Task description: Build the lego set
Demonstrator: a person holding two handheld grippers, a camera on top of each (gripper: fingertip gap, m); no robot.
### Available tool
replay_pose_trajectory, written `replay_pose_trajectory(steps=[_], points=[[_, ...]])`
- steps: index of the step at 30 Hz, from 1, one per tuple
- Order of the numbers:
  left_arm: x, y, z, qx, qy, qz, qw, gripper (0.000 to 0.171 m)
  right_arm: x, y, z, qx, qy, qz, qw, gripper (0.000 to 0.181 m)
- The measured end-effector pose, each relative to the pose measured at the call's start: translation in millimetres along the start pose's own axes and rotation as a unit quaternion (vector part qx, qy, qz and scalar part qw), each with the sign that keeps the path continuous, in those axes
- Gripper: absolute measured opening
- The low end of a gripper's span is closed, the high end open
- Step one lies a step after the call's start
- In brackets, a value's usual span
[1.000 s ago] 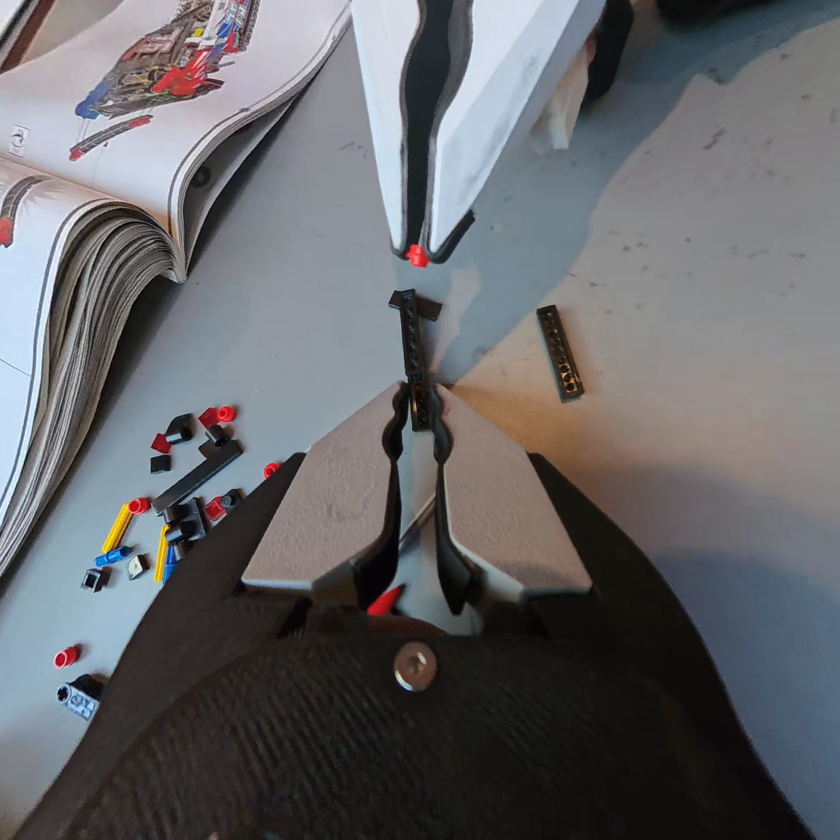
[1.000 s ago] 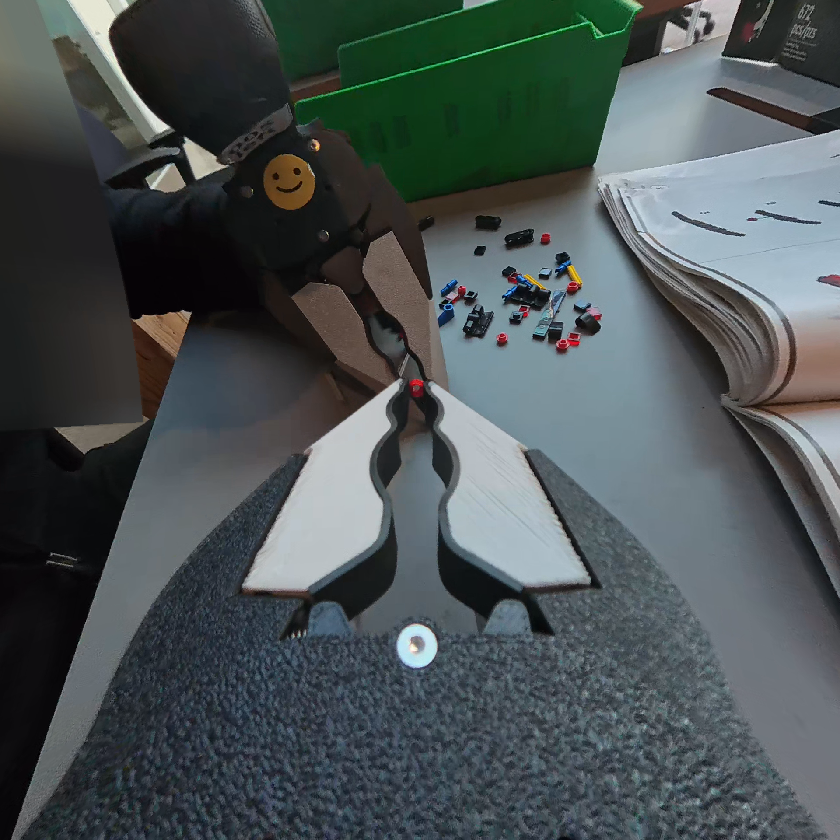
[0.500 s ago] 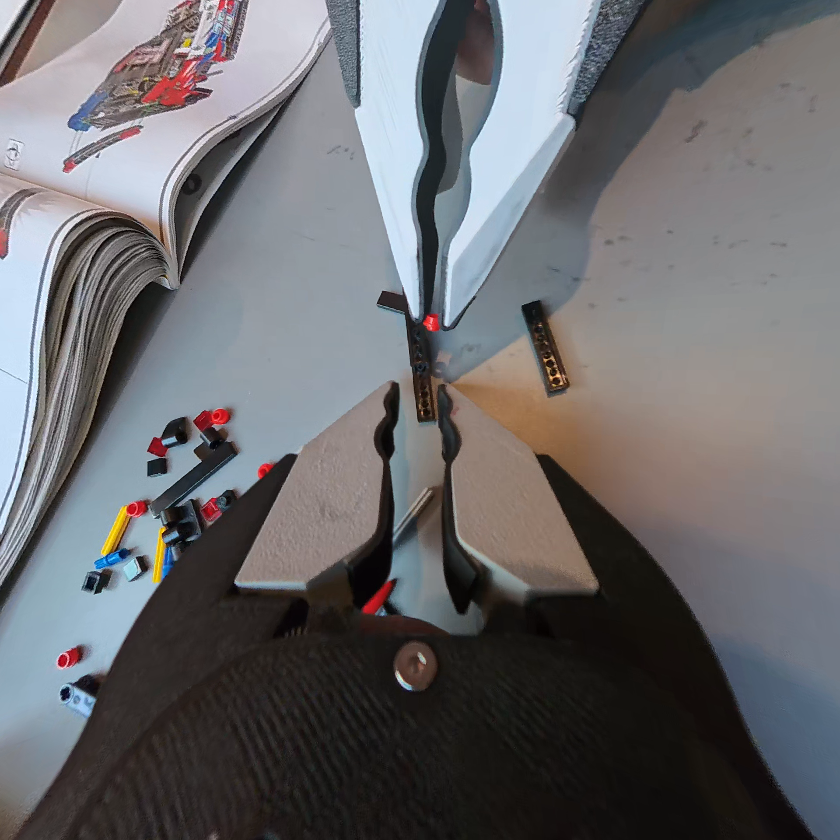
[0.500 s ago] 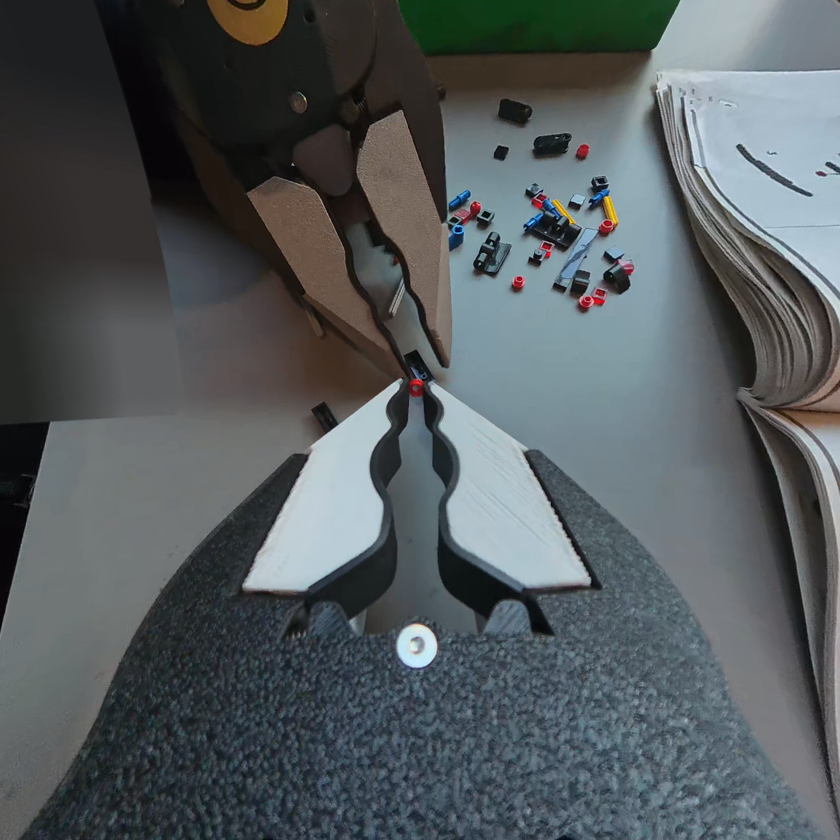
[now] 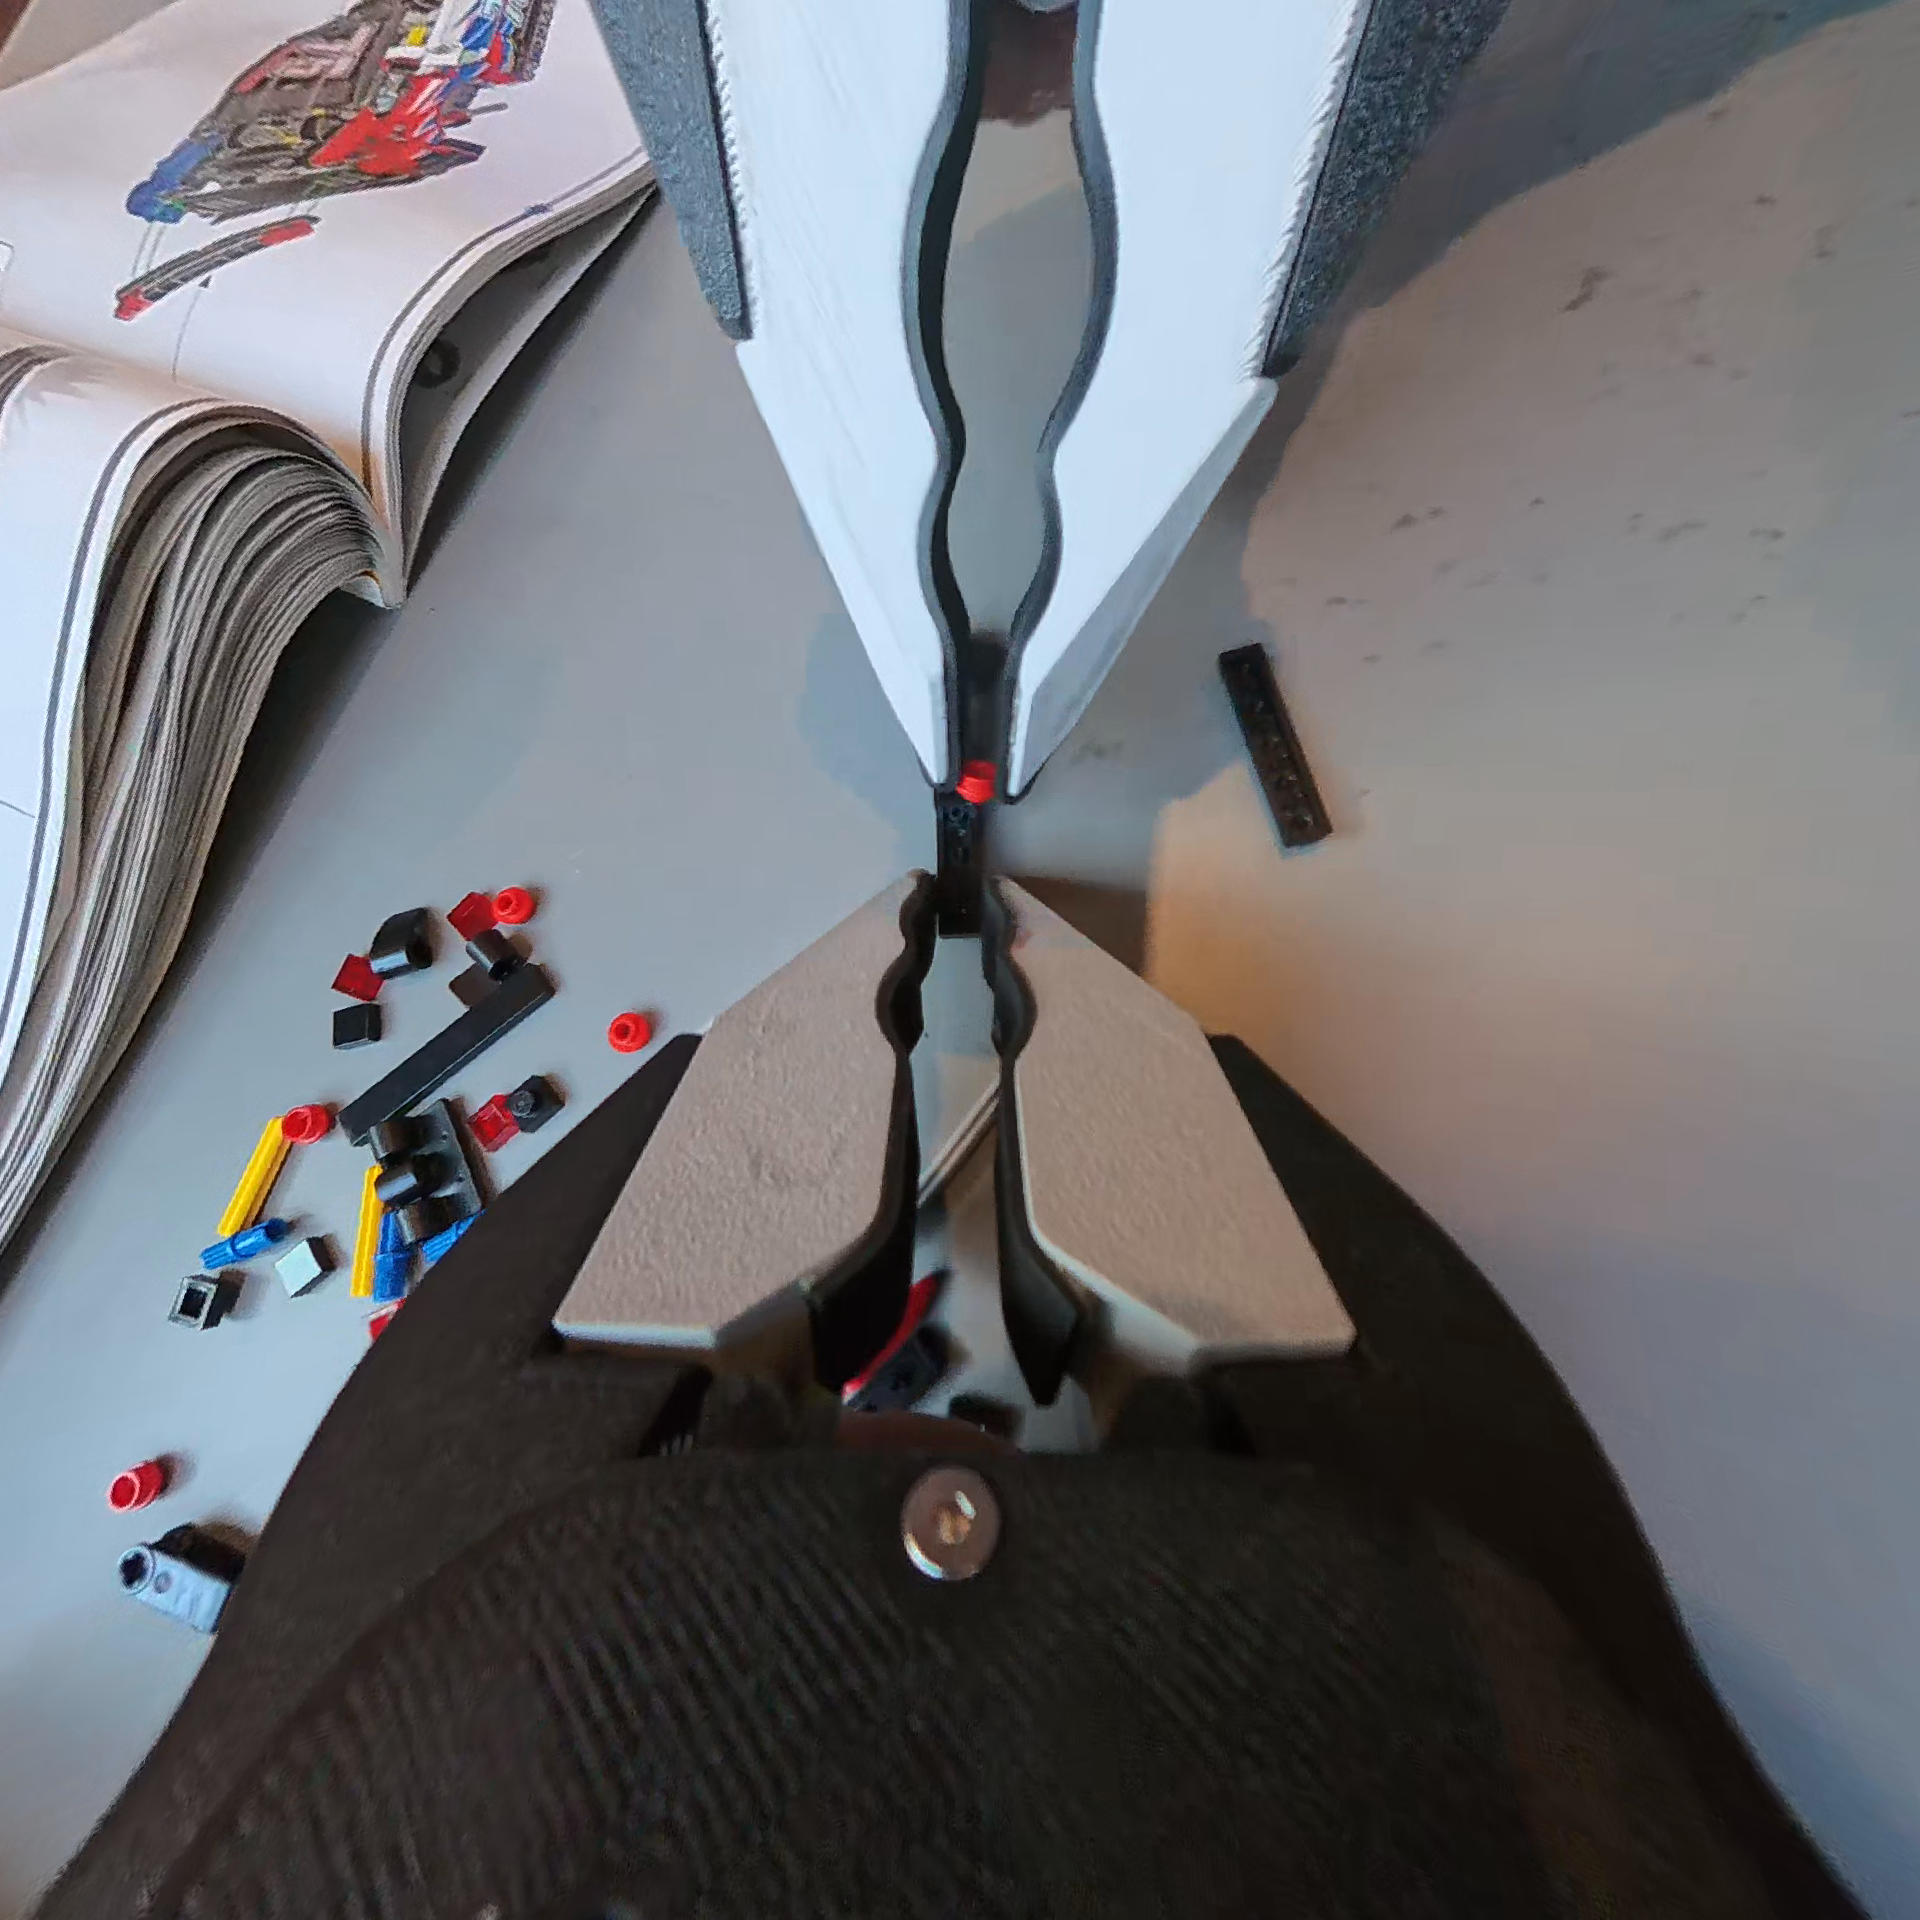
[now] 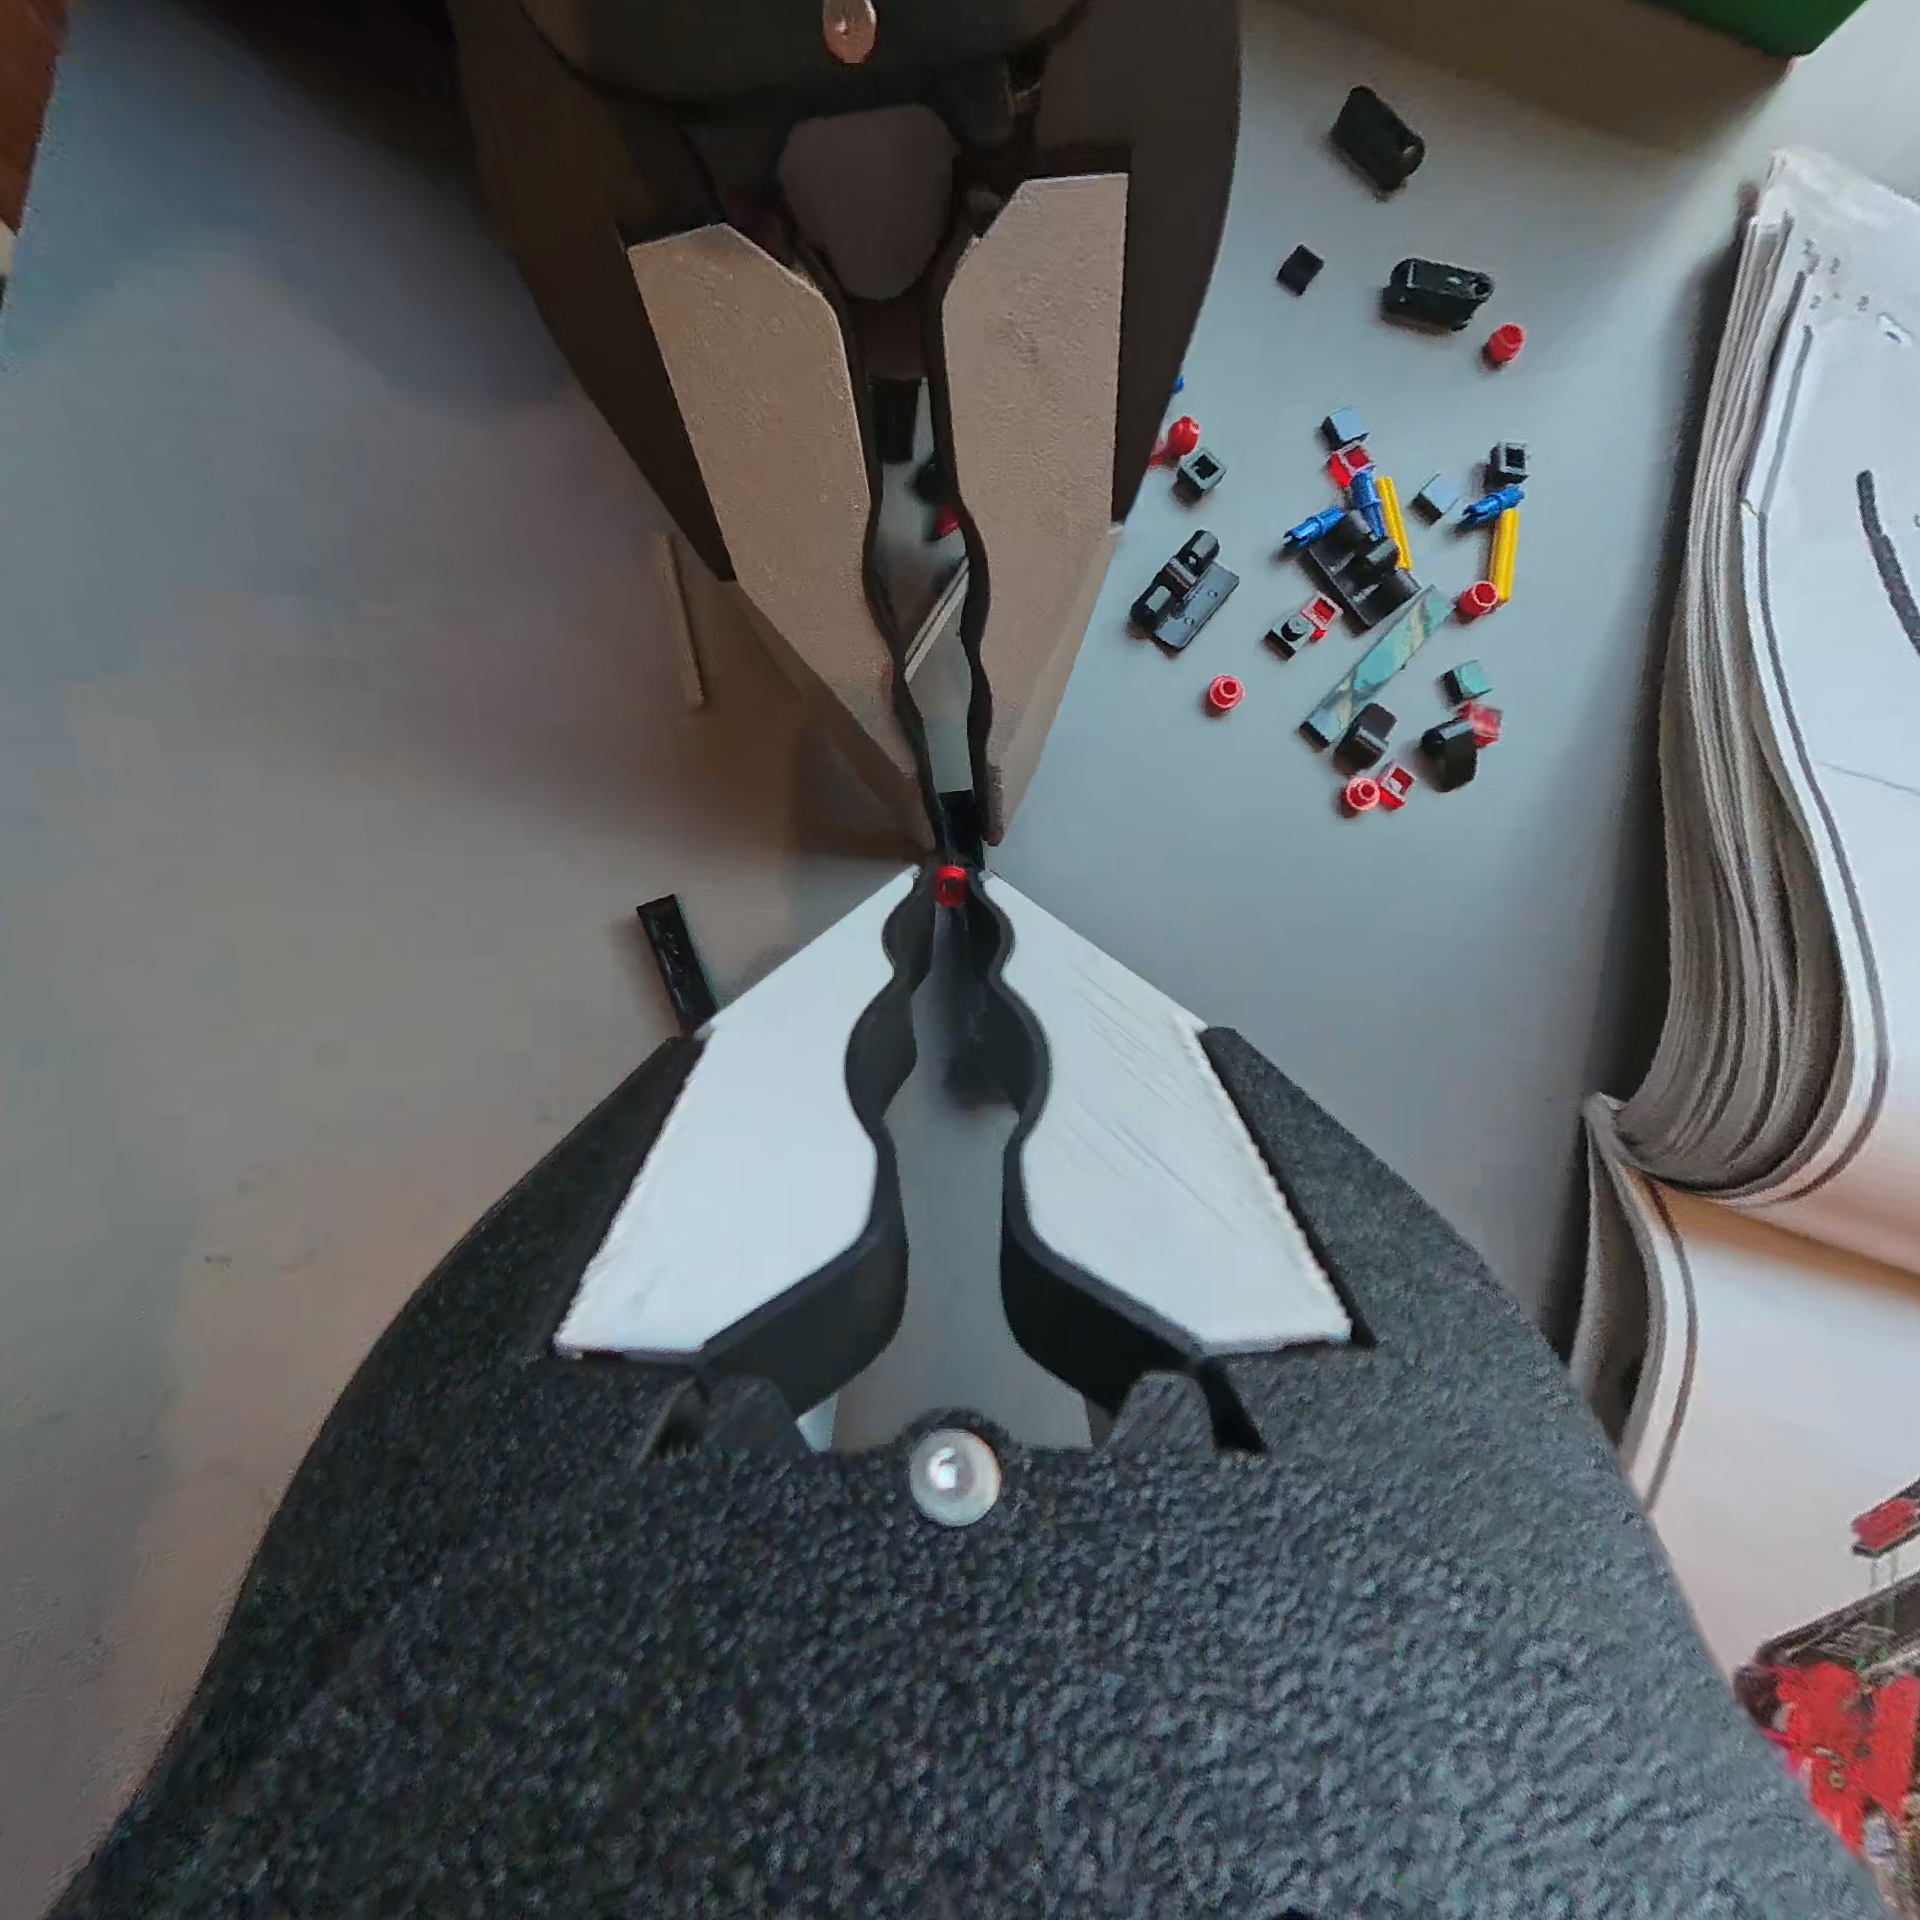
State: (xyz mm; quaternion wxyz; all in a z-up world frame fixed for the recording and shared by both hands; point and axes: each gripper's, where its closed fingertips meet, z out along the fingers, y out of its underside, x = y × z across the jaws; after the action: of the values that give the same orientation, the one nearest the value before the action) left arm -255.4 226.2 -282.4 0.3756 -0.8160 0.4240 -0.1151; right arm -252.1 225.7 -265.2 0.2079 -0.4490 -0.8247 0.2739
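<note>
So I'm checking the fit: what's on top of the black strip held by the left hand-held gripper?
A small red stud sits over the black strip, pinched by the right hand-held gripper; their contact is hidden.

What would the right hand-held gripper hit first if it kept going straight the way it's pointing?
Almost at once, the black strip held by the left hand-held gripper. The right hand-held gripper pinches a small red piece at that strip, tip to tip with the left; whether they already touch is unclear.

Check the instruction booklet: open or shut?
Open: the instruction booklet lies on the table with pages fanned and a printed spread facing up.
</note>
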Motion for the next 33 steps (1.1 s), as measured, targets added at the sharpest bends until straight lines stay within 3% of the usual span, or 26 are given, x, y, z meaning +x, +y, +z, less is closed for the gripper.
replay_pose_trajectory(steps=[7, 25, 29, 33], points=[[-0.1, 0.0, -0.2, 0.001, -0.004, 0.018, 1.0, 0.005, 3.9, 2.4, 6.4, -0.056, -0.017, -0.053, 0.997, 0.005], [-3.7, 1.9, -1.5, 0.0, -0.011, 0.013, 1.0, 0.005, 6.7, 5.4, 14.2, -0.117, -0.016, -0.107, 0.987, 0.005], [-4.2, 2.1, -1.4, 0.0, -0.002, -0.001, 1.0, 0.005, 7.2, 6.0, 14.6, -0.136, -0.022, -0.103, 0.985, 0.005], [-4.2, 2.3, -1.2, 0.0, 0.0, -0.003, 1.0, 0.006, 6.7, 6.8, 15.0, -0.147, -0.062, -0.042, 0.986, 0.005]])
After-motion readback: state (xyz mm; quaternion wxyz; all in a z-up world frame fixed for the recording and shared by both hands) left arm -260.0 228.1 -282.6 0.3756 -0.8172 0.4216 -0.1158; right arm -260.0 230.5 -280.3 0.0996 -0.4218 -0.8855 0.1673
